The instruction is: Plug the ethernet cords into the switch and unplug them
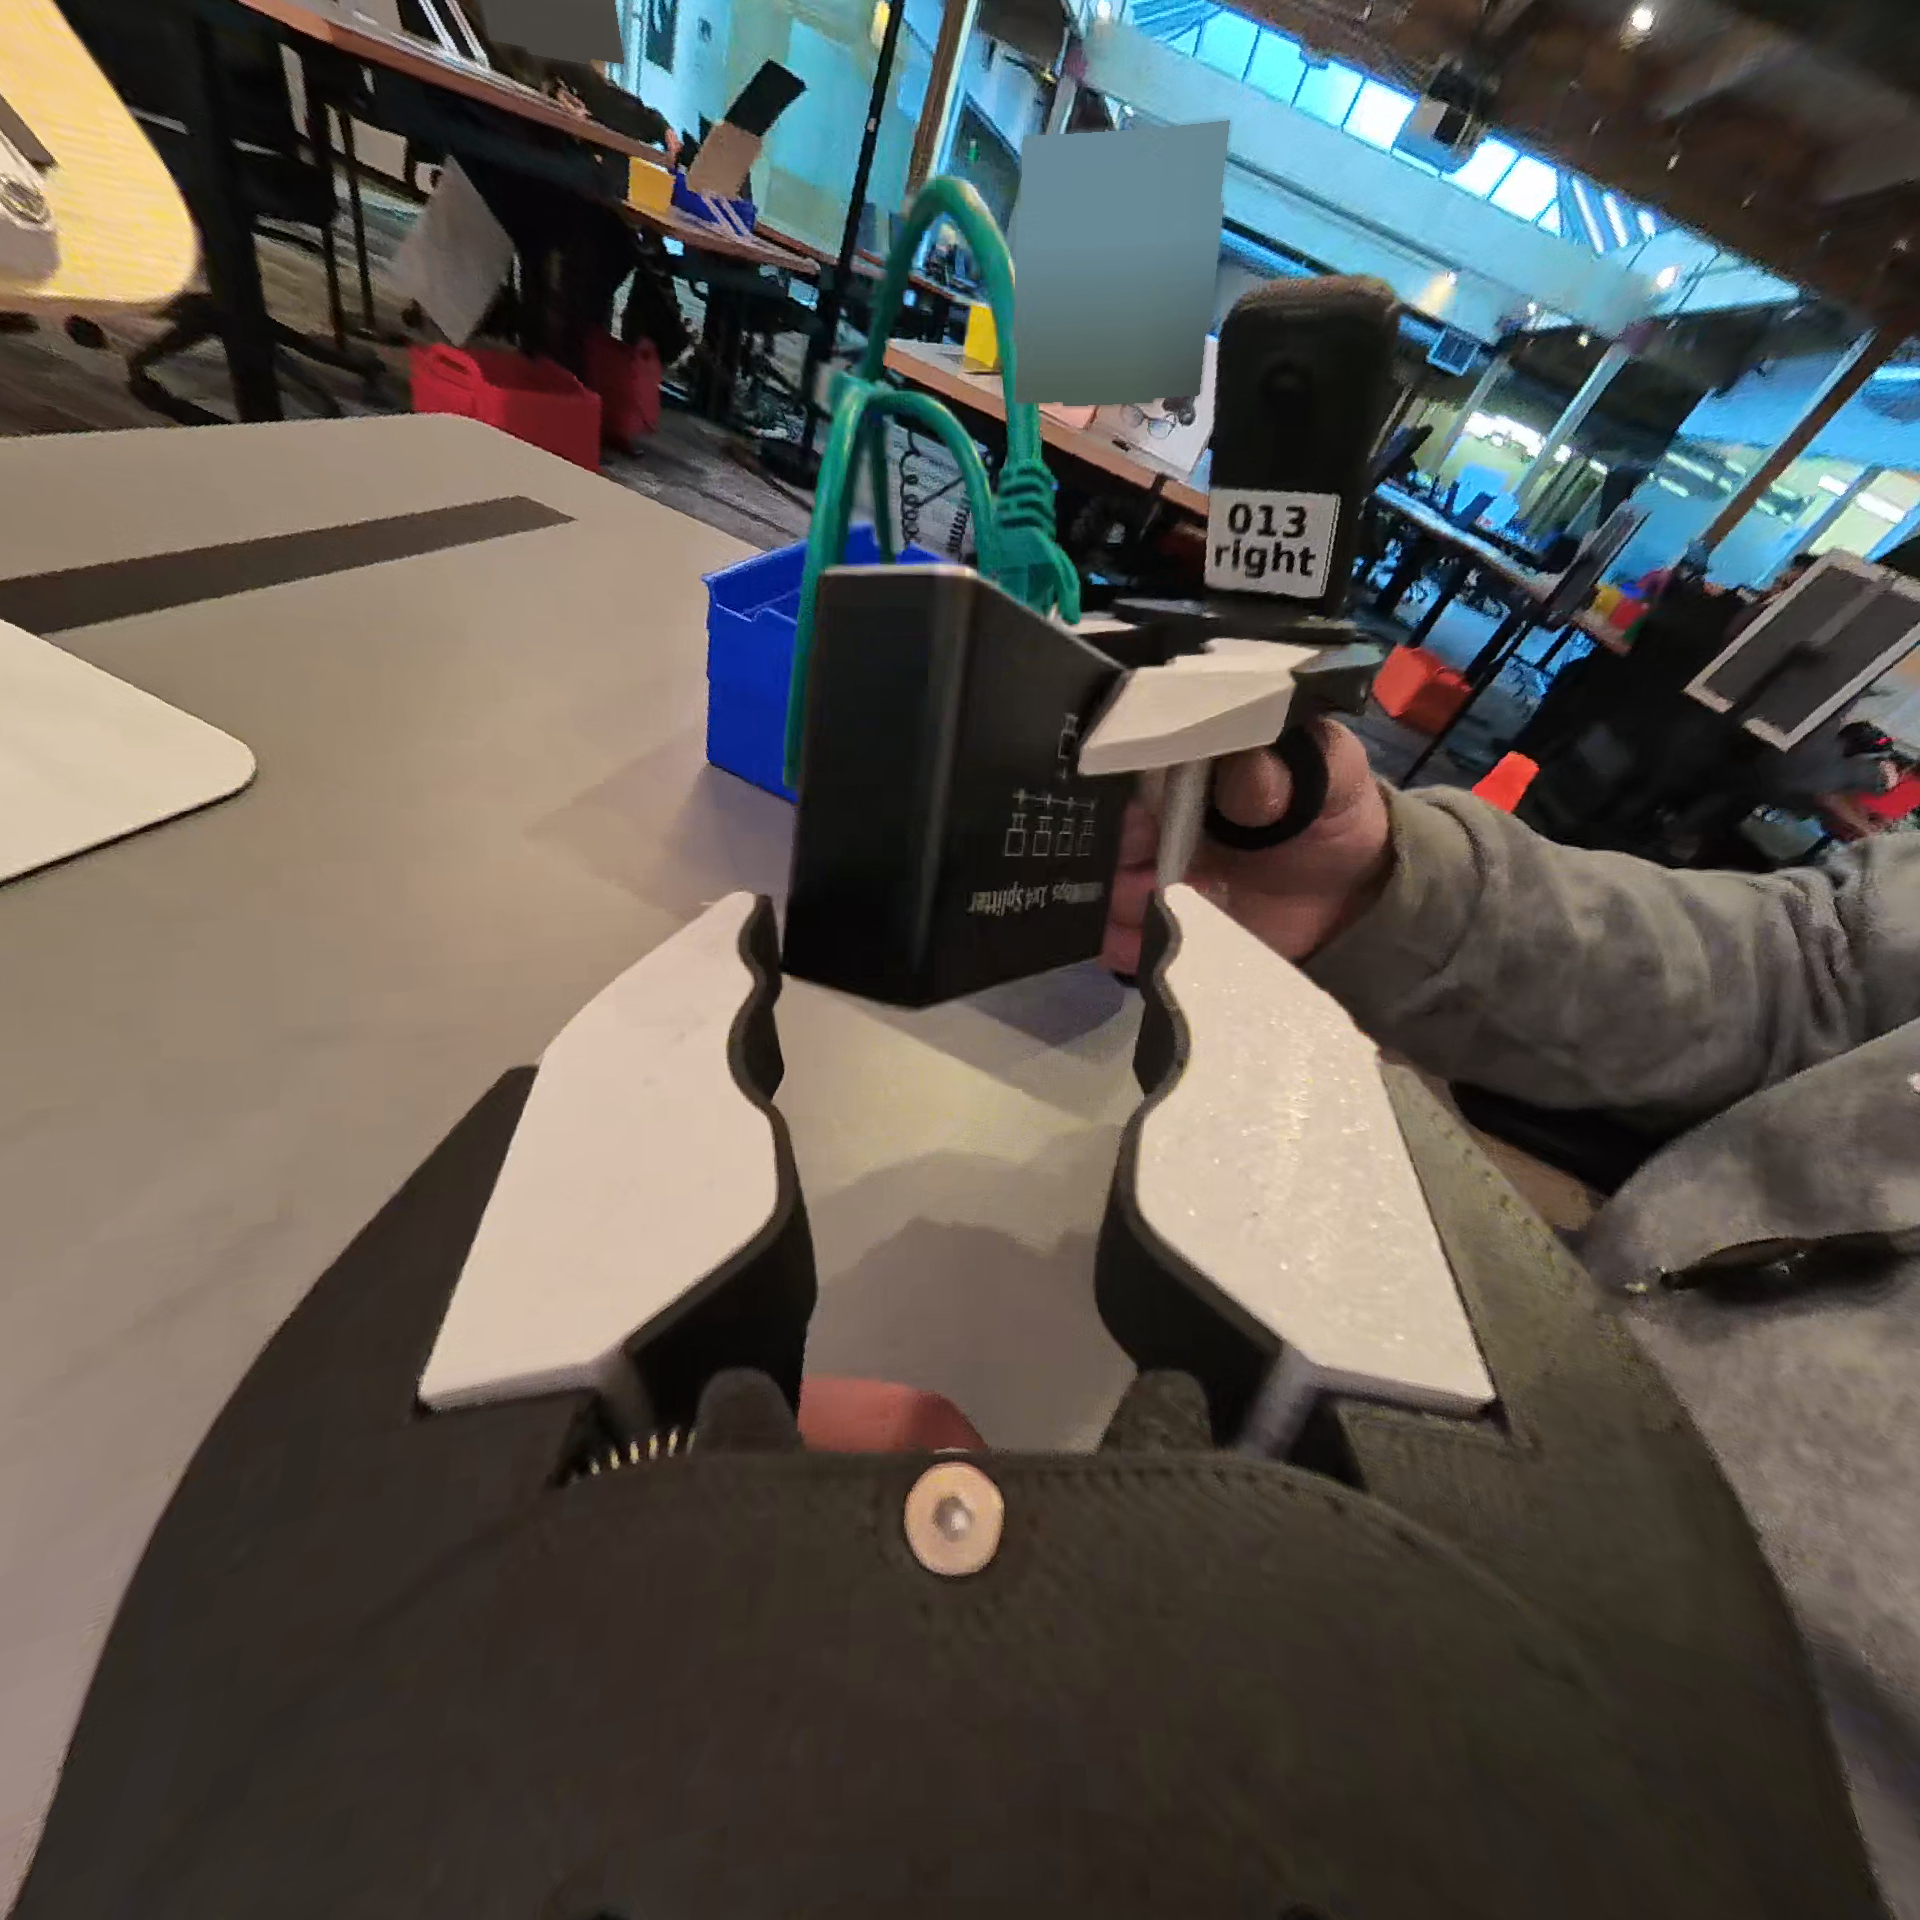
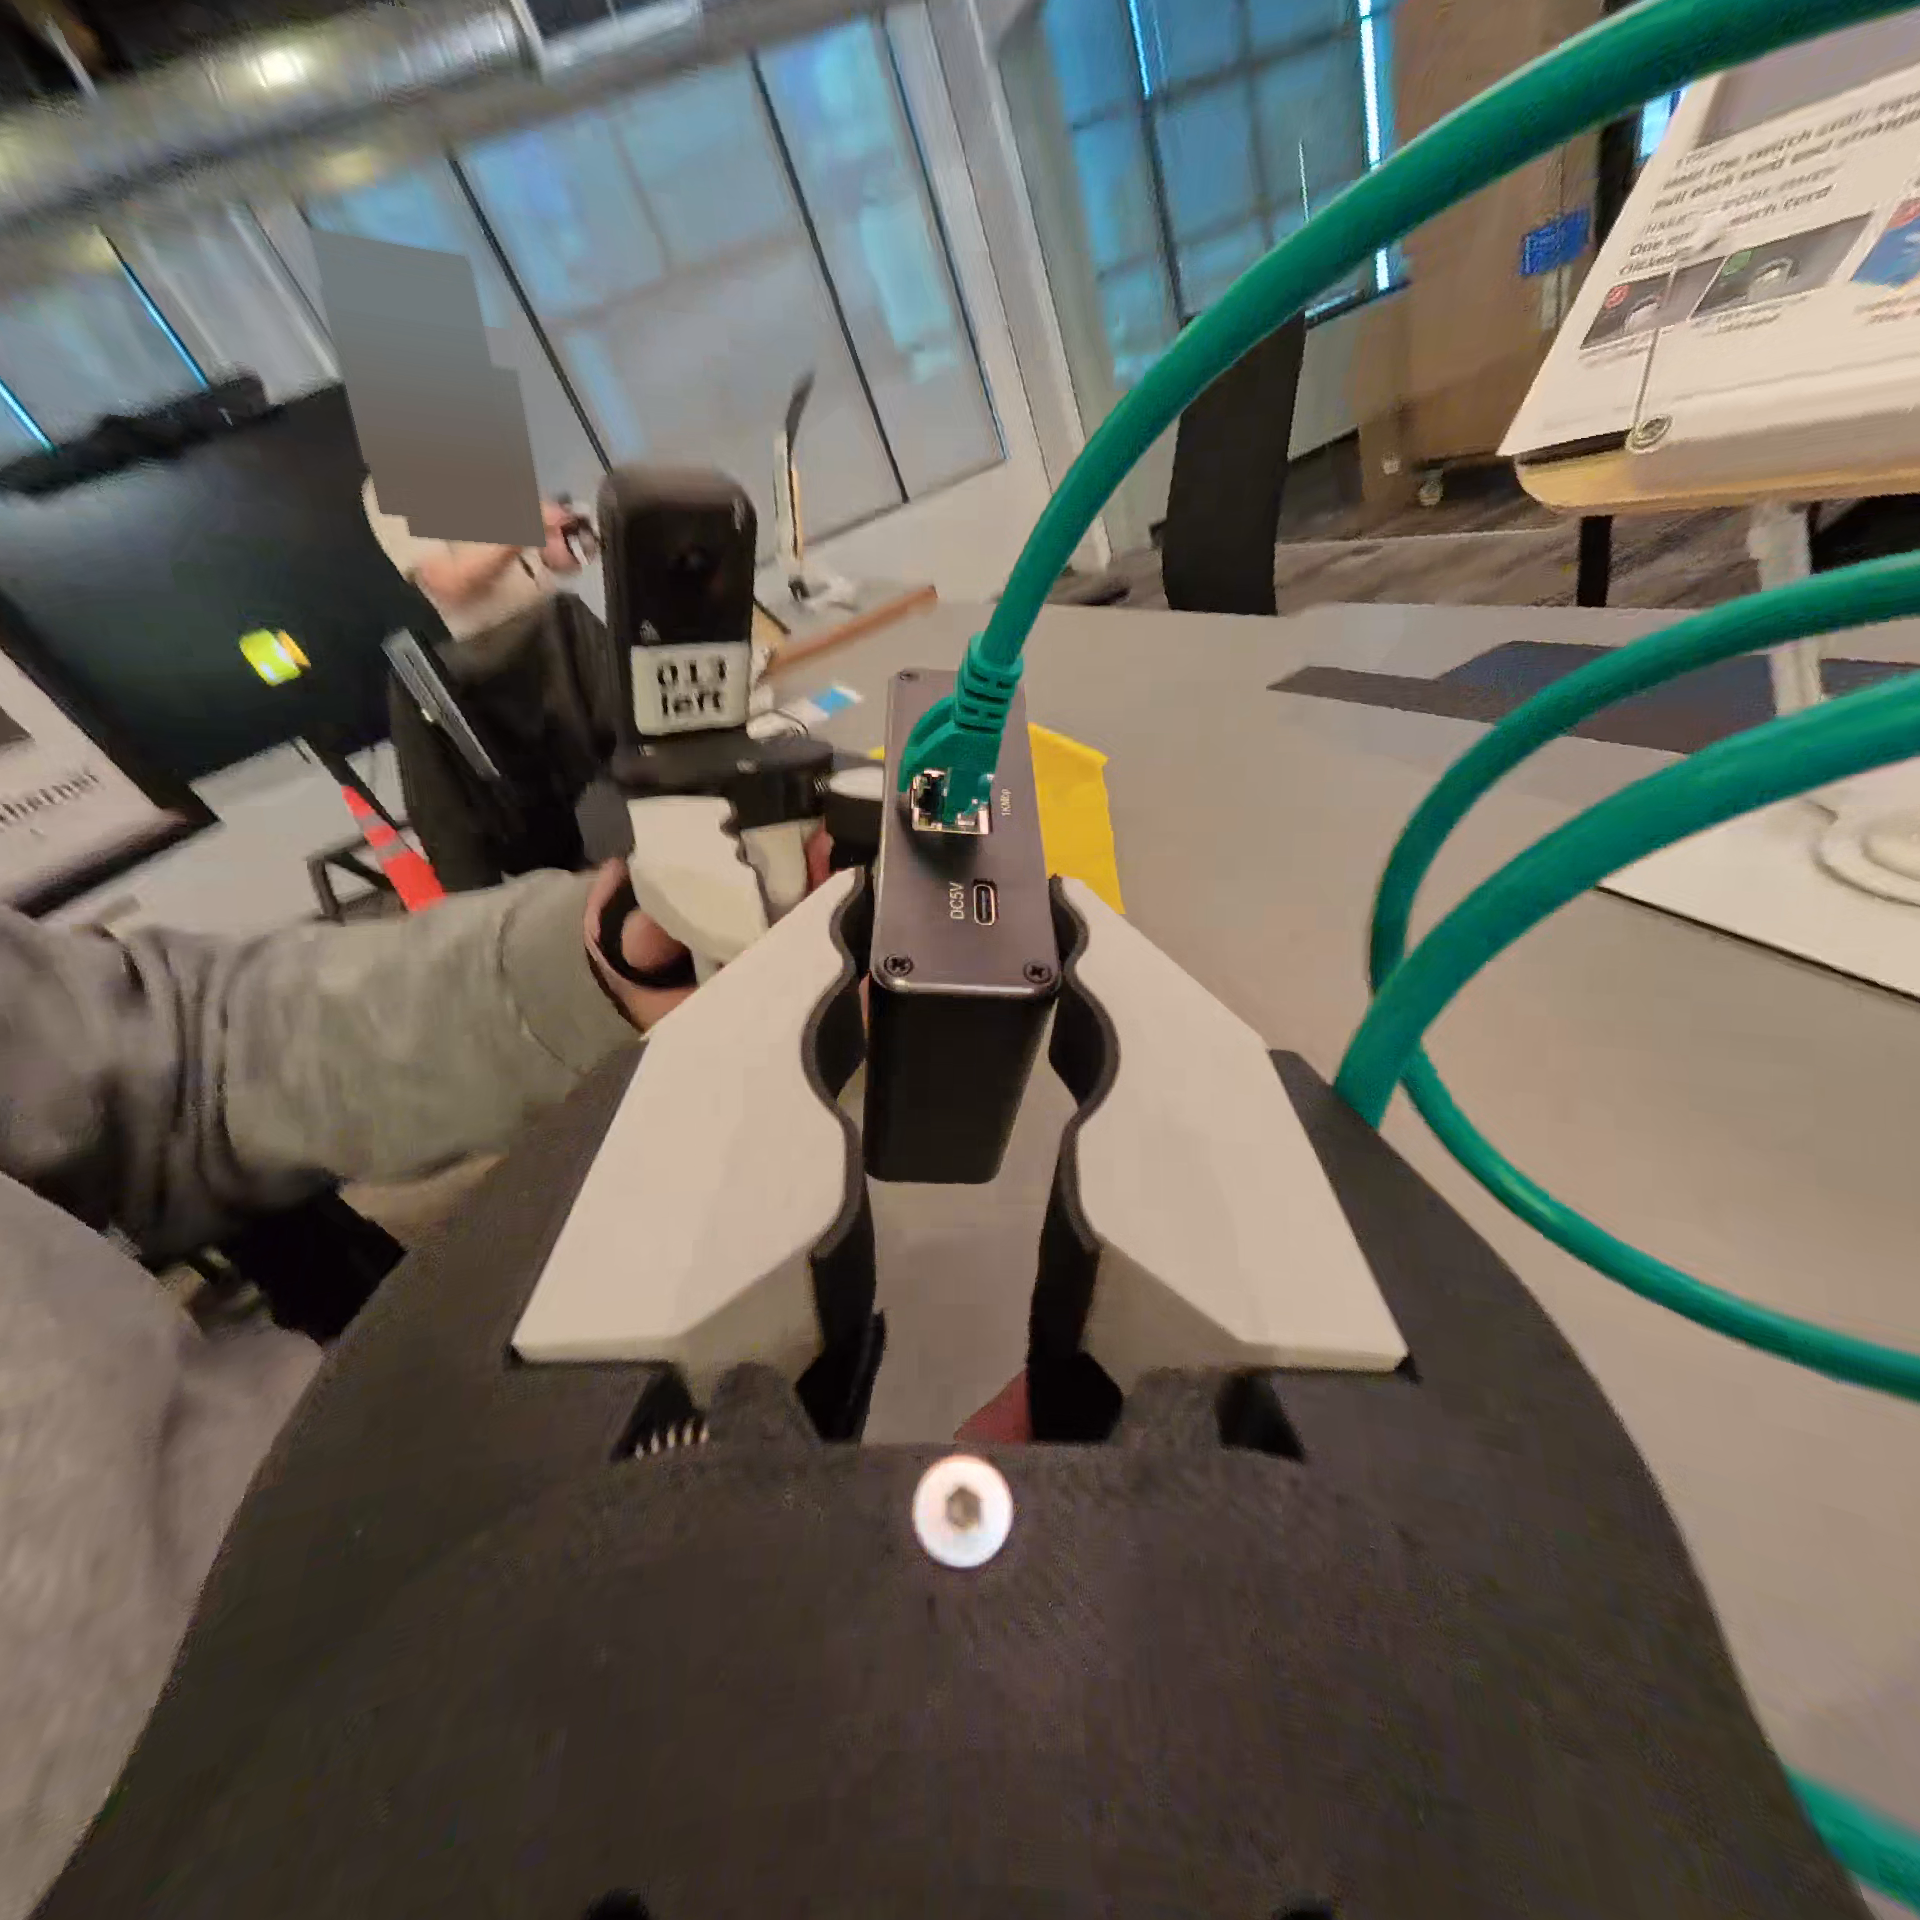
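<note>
My right gripper (image 2: 958, 904) is shut on a black box, the switch (image 2: 961, 1049), and holds it on end above the grey table (image 2: 1351, 1039). A green ethernet plug (image 2: 961, 769) sits in the port on its upper end face, and the green cord (image 2: 1195, 416) loops away to the right. In the left wrist view the switch (image 1: 935, 790) hangs just beyond my open, empty left gripper (image 1: 961, 930). The right gripper (image 1: 1127, 810) clamps its right side there, and green cords (image 1: 914, 343) arch above it. The left gripper (image 2: 769, 847) also shows behind the switch in the right wrist view.
A blue bin (image 1: 748, 665) stands behind the switch, a white mat (image 1: 104, 748) lies at the left and a black strip (image 1: 281, 551) crosses the table (image 1: 416, 831). A yellow object (image 2: 1081, 821) lies beyond the switch. A printed sheet (image 2: 1714, 260) rests at the right. The grippers are tip to tip, or close to it.
</note>
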Demonstrator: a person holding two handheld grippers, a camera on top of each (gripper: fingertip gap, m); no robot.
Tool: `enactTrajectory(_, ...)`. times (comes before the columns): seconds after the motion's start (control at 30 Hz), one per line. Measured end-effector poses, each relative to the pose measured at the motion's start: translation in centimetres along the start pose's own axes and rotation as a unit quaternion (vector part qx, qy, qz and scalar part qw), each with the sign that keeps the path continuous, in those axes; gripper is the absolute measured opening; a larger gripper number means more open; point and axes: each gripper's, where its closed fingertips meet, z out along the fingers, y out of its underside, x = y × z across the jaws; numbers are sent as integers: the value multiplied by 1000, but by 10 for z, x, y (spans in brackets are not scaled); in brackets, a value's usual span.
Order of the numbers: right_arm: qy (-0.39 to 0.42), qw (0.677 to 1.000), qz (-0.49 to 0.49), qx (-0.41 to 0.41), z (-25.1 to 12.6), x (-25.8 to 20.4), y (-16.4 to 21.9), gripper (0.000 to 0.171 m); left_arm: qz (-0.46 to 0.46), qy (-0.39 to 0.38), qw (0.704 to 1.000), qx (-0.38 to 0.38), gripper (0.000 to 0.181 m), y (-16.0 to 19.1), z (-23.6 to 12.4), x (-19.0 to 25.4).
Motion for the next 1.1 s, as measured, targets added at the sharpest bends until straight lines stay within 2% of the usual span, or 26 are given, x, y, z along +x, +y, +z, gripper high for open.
enactTrajectory(0.03,-6,1000,12,8,1,-1,-1,29,-6,-5,1000,7,64,0,3,-1)
enactTrajectory(0.1,-8,999,19,26,5,-5,-1,28,-26,-15,999,25,53,-1,6,-4)
enactTrajectory(0.17,-12,998,41,56,7,-6,-4,28,-56,10,998,30,48,0,6,-3)
enactTrajectory(0.27,0,998,45,35,8,1,1,36,-58,13,998,36,39,-6,1,-2)
enactTrajectory(0.3,12,999,27,18,7,4,4,42,-71,25,996,39,34,-10,-2,0)
enactTrajectory(0.4,61,990,-108,-69,-1,12,17,42,-59,4,998,29,32,-18,-11,-6)
enactTrajectory(0.47,89,963,-222,-125,-6,14,26,55,-57,-11,998,20,32,-19,-17,-12)
enactTrajectory(0.57,115,913,-360,-155,-6,7,25,56,-69,-34,997,-5,32,-15,-22,-20)
enactTrajectory(0.63,132,885,-406,-186,-1,6,31,79,-85,-38,996,-13,32,-12,-21,-23)
enactTrajectory(0.67,139,865,-436,-207,3,7,37,90,-93,-37,995,-16,32,-10,-19,-22)
enactTrajectory(0.8,180,750,-581,-260,17,12,54,109,-120,-24,992,-42,32,1,-10,-16)
enactTrajectory(0.87,197,708,-619,-276,23,17,58,118,-124,-17,990,-63,32,9,-5,-12)
enactTrajectory(0.93,201,687,-636,-289,28,23,62,126,-122,-7,989,-81,31,17,0,-6)
enactTrajectory(1.03,193,662,-651,-317,28,29,74,114,-98,-18,989,-108,31,27,6,-4)
enactTrajectory(1.1,188,671,-640,-324,27,30,78,113,-105,-18,988,-112,32,30,7,-6)
